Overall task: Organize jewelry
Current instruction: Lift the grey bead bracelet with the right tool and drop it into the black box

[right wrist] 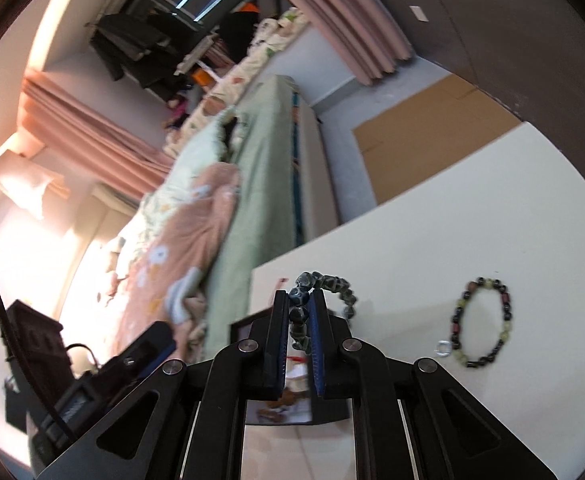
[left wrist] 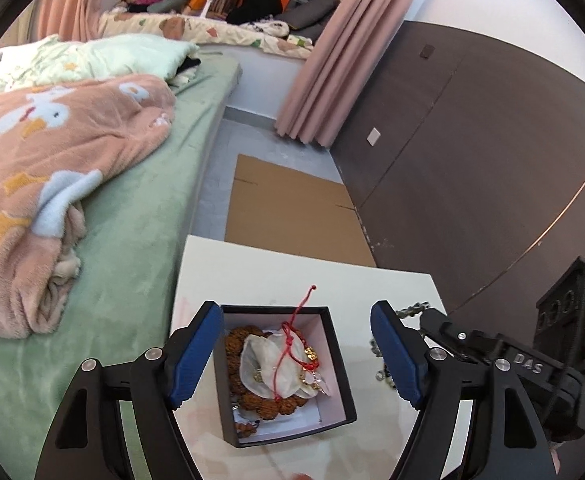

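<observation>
A black jewelry box (left wrist: 338, 364) with a white inside stands on the white table (left wrist: 276, 276). It holds a brown bead bracelet (left wrist: 238, 336), white shell pieces (left wrist: 258, 360) and a red cord (left wrist: 292, 340). My left gripper (left wrist: 296, 354) is open, its blue pads on either side above the box. My right gripper (right wrist: 297, 320) is shut on a dark grey-green bead bracelet (right wrist: 328, 284) and holds it above the table, beside the box; it also shows in the left wrist view (left wrist: 412, 308). A second bracelet of dark and yellow-green beads (right wrist: 480, 322) lies on the table with a small silver ring (right wrist: 443, 348) next to it.
A bed with a green sheet (left wrist: 132, 220) and a pink blanket (left wrist: 52, 168) lies left of the table. Flat cardboard (left wrist: 288, 208) covers the floor beyond the table. A dark wall panel (left wrist: 472, 140) and pink curtains (left wrist: 324, 60) stand to the right.
</observation>
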`<state>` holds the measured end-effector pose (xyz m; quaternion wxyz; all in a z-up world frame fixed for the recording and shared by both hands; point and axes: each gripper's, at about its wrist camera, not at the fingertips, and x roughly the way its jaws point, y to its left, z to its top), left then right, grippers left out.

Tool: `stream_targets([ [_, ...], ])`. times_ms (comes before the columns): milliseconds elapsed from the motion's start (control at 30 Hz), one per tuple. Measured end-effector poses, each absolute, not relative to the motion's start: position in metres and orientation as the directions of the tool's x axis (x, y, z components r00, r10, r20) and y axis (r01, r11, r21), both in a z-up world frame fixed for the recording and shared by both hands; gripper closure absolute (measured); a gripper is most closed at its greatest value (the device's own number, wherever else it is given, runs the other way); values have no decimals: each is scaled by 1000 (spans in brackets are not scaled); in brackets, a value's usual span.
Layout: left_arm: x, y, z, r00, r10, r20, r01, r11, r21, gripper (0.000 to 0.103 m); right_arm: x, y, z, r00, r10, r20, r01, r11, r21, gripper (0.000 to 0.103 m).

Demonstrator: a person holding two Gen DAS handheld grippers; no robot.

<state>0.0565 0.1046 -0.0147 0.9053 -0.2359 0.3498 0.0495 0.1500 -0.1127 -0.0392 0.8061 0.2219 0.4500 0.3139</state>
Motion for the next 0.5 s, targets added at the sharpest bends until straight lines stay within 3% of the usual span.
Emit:
stream_targets([
  [267,48,115,-11,753,-37,-657,-305,865,-399,25,135,-78,-38,298,816,-495,-371,577,728,91],
  [333,46,122,-13,754,-27,-656,-334,845,-418,25,132,-66,-42,263,811,-523,-367,585,723,89],
  [367,44,125,-14,753,-22,-658,-350,832,-429,25,133,-62,-45,246,806,-539,-363,592,719,72],
  [400,44,127,-15,753,-22,-658,-360,823,-440,25,135,-62,-50,234,798,-556,-349,602,718,47],
  [467,45,126,-16,755,-31,-655,-356,820,-449,25,137,-72,-52,277,778,-563,-312,628,713,33],
  [500,46,123,-15,755,-34,-654,-348,825,-445,25,140,-78,-50,298,769,-565,-303,638,708,33],
])
